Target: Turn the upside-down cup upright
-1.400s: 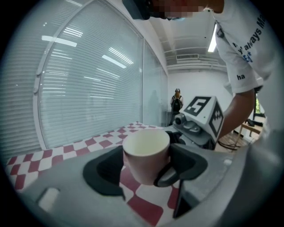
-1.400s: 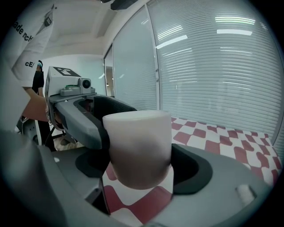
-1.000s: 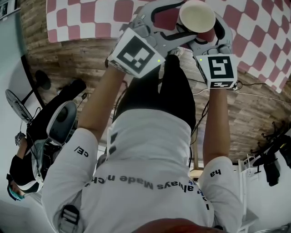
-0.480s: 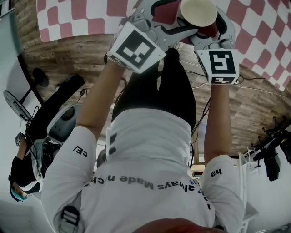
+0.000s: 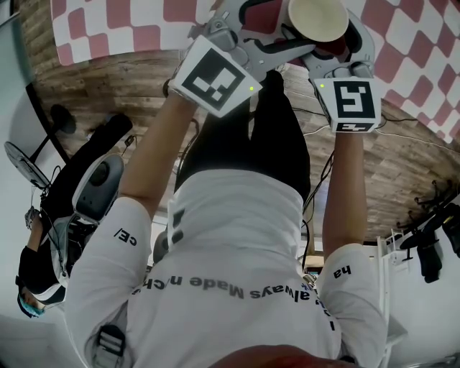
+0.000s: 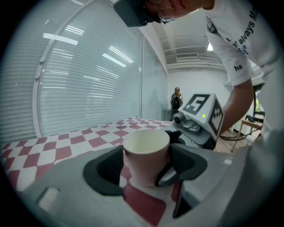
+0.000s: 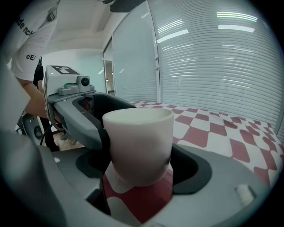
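Note:
A pale paper cup (image 5: 317, 16) stands mouth up over the red-and-white checked tablecloth (image 5: 144, 21), at the top of the head view. My left gripper (image 5: 302, 25) reaches in from the left and my right gripper (image 5: 327, 32) from the right, and both close round the cup. In the left gripper view the cup (image 6: 145, 155) fills the gap between the dark pads, with a right finger curling against its lower right side. The right gripper view shows the cup (image 7: 138, 142) wedged between that gripper's pads, with a left jaw against its left side. I cannot see whether its base touches the cloth.
The table's near edge runs just under the grippers, with wood floor (image 5: 108, 79) below it. Dark gear and a headset-like device (image 5: 93, 187) lie on the floor at left, and cables at right. A blinds-covered glass wall (image 6: 88, 80) lies behind the table, with a person (image 6: 176, 99) far off.
Both grippers, with the cup between them, have sunk a little toward the tablecloth and shifted to the top of the head view. Neither jaw opening has changed.

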Tool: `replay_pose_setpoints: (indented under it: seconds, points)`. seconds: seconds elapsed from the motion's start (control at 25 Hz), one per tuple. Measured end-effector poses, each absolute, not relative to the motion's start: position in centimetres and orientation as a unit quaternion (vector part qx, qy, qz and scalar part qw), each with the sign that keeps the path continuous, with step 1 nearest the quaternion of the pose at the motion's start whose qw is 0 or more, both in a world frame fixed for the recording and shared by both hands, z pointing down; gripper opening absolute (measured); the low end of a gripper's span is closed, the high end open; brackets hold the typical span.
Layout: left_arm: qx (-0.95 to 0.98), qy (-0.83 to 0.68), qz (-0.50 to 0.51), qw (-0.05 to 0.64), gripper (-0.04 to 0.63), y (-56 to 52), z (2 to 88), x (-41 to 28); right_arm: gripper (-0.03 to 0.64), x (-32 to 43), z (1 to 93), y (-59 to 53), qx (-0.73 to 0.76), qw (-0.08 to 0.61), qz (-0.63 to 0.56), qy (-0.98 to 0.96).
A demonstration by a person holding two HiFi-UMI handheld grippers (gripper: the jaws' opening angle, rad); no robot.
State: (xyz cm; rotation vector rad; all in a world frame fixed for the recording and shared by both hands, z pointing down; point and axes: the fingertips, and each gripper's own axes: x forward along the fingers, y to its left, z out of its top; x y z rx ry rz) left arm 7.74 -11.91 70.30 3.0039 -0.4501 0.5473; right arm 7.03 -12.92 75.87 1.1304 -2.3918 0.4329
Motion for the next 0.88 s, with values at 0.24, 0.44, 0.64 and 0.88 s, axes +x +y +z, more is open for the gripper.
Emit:
replay_pose_setpoints:
  seconds: [0.24, 0.44, 0.64, 0.88]
  points:
    - [0.969, -0.142, 0.198, 0.038, 0.324, -11.0, 71.2, 8.0, 0.419, 7.3, 76.8, -12.1, 0.409, 0.256, 0.164, -0.861]
    - [0.966, -0.152, 0.205, 0.05, 0.331, -10.7, 70.7, 7.6, 0.44, 7.3, 76.0, -11.6, 0.407, 0.268, 0.166, -0.857]
    - [0.962, -0.171, 0.209, 0.042, 0.336, -10.9, 68.7, 6.7, 0.453, 7.7, 73.3, -11.0, 0.41, 0.259, 0.169, -0.858]
    - [0.957, -0.189, 0.214, 0.048, 0.337, -10.0, 65.2, 5.1, 0.451, 8.4, 69.2, -9.8, 0.41, 0.249, 0.17, -0.861]
